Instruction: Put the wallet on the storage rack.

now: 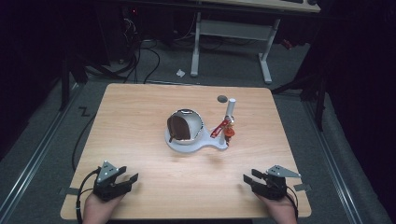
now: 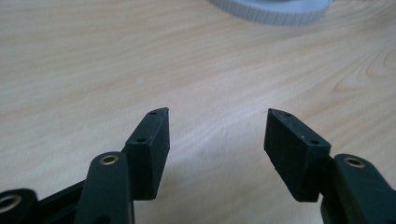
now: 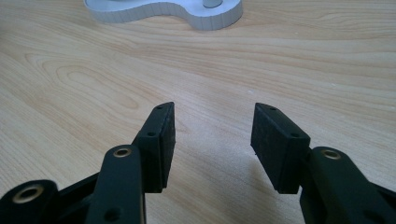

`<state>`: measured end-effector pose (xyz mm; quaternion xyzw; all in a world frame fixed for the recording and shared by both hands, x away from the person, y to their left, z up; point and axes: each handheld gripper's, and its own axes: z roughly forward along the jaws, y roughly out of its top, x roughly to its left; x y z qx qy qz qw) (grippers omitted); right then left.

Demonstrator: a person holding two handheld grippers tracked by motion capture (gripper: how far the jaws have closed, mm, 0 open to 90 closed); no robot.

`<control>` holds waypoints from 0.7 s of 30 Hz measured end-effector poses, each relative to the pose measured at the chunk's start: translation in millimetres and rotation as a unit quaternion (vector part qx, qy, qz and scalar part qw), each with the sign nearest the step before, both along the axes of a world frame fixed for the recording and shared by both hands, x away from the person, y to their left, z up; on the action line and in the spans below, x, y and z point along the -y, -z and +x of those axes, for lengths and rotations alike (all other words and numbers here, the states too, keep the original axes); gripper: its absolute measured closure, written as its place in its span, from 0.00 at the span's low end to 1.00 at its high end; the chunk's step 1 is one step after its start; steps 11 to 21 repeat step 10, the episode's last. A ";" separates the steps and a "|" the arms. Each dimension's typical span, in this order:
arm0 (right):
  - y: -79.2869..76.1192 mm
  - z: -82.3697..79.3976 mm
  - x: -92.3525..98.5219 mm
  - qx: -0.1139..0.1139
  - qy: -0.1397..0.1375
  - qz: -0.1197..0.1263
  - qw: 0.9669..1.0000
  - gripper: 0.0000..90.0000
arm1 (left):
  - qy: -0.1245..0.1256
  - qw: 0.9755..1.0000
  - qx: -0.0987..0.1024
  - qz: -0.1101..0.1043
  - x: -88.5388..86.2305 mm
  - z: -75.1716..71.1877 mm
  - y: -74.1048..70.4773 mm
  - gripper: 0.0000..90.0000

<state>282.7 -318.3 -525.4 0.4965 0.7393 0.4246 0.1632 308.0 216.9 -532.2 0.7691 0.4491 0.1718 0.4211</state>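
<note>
We rest our left gripper (image 1: 122,178) and right gripper (image 1: 253,178) at the table's (image 1: 140,116) near edge, jaws wide apart, holding nothing. Farther off, mid-table, stands the white base (image 1: 187,144) with its bowl (image 1: 186,126); we should probably approach level, steadying that base first.

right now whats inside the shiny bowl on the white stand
A dark brown curved piece stands inside the shiny bowl on the white stand. The bowl's bottom behind and under that piece is covered, so anything else there can't be seen.
</note>
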 end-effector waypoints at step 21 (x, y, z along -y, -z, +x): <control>-2.1 -1.7 2.3 0.001 0.016 0.003 1.000 0.56 | -0.011 1.000 0.010 -0.016 -2.5 1.1 -2.1 0.45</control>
